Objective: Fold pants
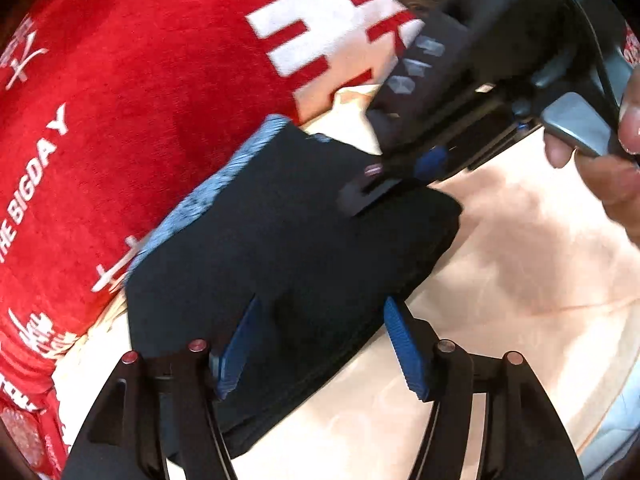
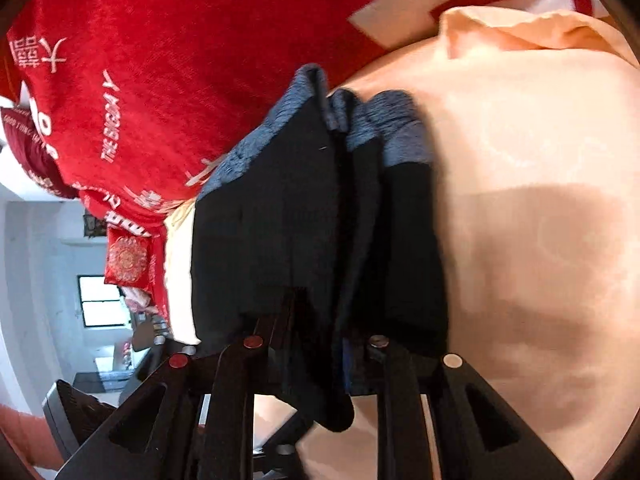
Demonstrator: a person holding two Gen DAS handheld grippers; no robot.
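Note:
The black pants (image 1: 288,240) with a blue-grey fleece lining (image 1: 208,196) lie folded into a thick bundle on the peach bed sheet (image 1: 520,264). My left gripper (image 1: 324,344) is open, its blue pads (image 1: 404,348) spread over the bundle's near edge. My right gripper (image 1: 368,192) comes in from the upper right and its fingers clamp the bundle's far edge. In the right wrist view the pants (image 2: 312,220) hang in folds between the fingers of my right gripper (image 2: 320,344), which is shut on them; the lining (image 2: 396,132) shows at the top.
A red blanket (image 1: 140,100) with white lettering covers the bed to the left and behind the pants. A red embroidered cushion (image 2: 128,258) and a window (image 2: 102,300) show at the far left of the right wrist view. A hand (image 1: 616,168) holds the right gripper's handle.

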